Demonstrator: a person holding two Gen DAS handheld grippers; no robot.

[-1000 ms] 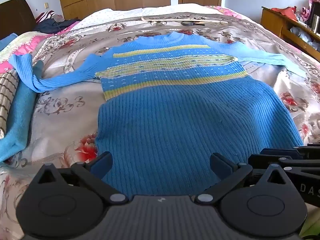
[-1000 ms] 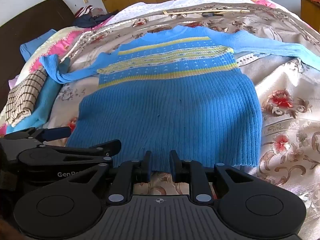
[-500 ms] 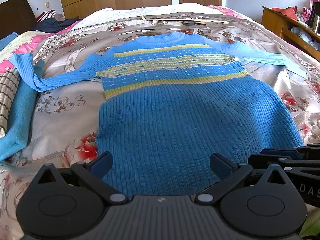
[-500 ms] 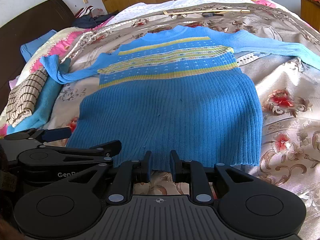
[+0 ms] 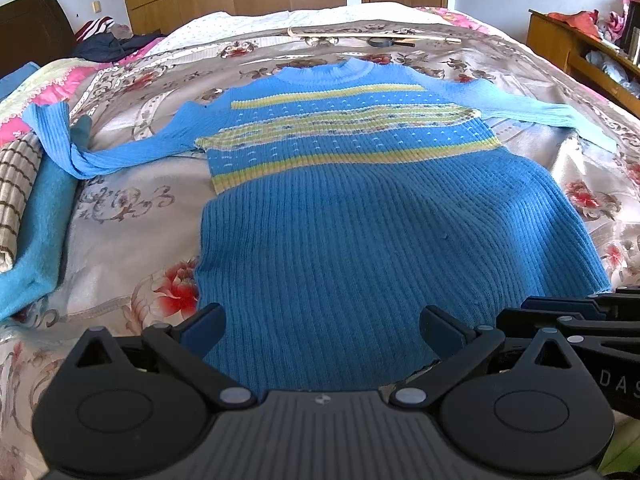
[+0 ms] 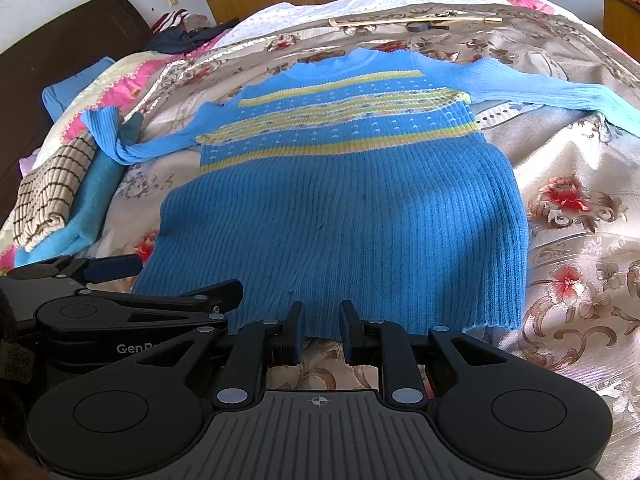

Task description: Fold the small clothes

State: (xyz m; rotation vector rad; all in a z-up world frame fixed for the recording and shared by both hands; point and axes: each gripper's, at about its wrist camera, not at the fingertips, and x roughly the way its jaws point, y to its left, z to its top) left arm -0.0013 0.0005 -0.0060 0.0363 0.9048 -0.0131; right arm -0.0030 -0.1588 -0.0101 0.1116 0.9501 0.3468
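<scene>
A blue ribbed sweater (image 5: 360, 240) with yellow stripes across the chest lies flat on the floral bedcover (image 5: 120, 208), neck away from me and both sleeves spread out; it also fills the right wrist view (image 6: 340, 208). My left gripper (image 5: 322, 326) stands wide open low over the near hem, a finger on each side of it and nothing pinched. My right gripper (image 6: 320, 332) is at the hem's edge with its jaws a narrow gap apart; bedcover shows through the gap. Each gripper shows side-on in the other's view: the right gripper (image 5: 560, 308) and the left gripper (image 6: 176, 280).
Folded clothes lie at the bed's left edge: a beige checked piece (image 6: 48, 192) on a teal one (image 6: 96, 200). A thin stick (image 5: 372, 36) and a dark ring lie beyond the collar. A wooden shelf (image 5: 580, 52) stands at the right, a dark headboard (image 6: 60, 48) at the left.
</scene>
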